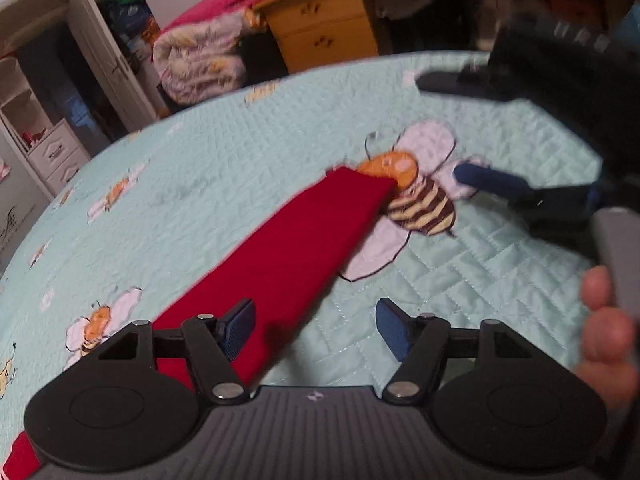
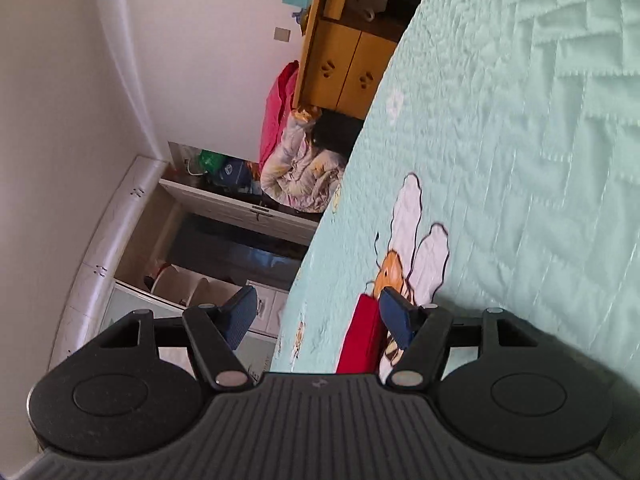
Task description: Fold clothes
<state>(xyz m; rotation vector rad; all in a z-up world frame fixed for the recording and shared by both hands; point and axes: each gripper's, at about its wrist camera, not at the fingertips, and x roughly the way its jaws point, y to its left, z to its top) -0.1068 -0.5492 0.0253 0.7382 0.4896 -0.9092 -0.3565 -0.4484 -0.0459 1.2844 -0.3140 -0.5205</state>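
Note:
A long red garment (image 1: 296, 248) lies flat on the light green quilted bedspread (image 1: 224, 168), running from the near left to a big bee print (image 1: 416, 196). My left gripper (image 1: 316, 330) is open and empty above the garment's near end, its left finger over the red cloth. My right gripper (image 1: 444, 124) shows at the upper right of the left wrist view, open, its lower finger (image 1: 488, 180) just right of the garment's far end. In the right wrist view the right gripper (image 2: 318, 322) is rolled sideways, open and empty, with the red garment's end (image 2: 360, 336) beside its right finger.
A yellow wooden desk with drawers (image 1: 328, 24) stands beyond the bed. Folded bedding and a pink blanket (image 1: 200, 60) lie stacked on the floor beside it. A white wardrobe with an open door (image 1: 52, 112) stands at the left. A hand (image 1: 608, 320) holds the right gripper's handle.

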